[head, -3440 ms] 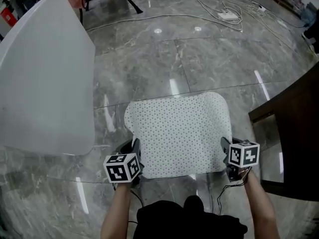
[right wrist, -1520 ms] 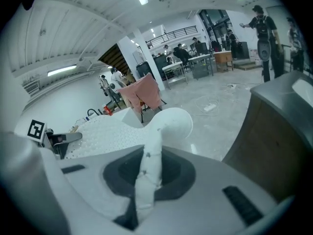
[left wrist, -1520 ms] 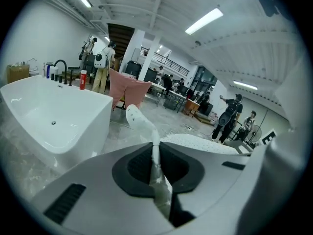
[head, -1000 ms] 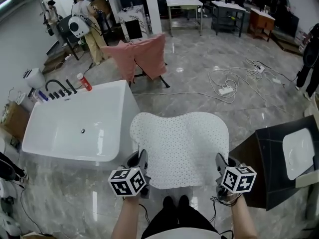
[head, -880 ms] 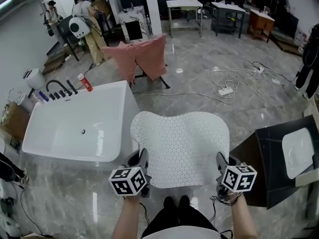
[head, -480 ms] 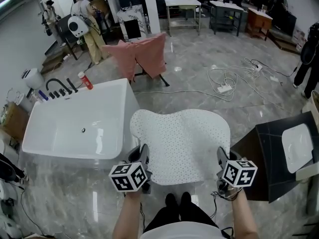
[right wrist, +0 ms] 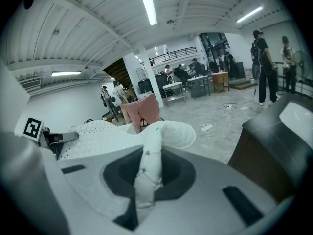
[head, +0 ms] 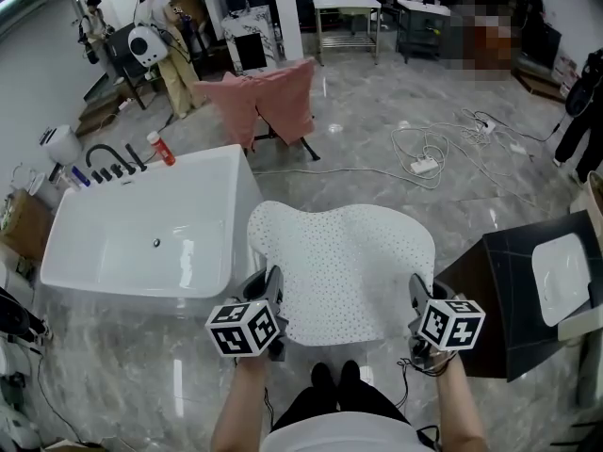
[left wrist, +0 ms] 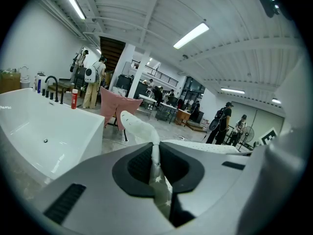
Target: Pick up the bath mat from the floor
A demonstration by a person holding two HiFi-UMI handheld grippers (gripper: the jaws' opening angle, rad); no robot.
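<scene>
Beside the bathtub (head: pixel 141 238), left gripper (head: pixel 268 288) and right gripper (head: pixel 418 296) clamp bath mat (head: pixel 344 266).

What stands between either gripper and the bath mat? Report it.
Nothing visible does. The left gripper and the right gripper are each shut directly on a near corner of the bath mat, which is held up, spread between them.
</scene>
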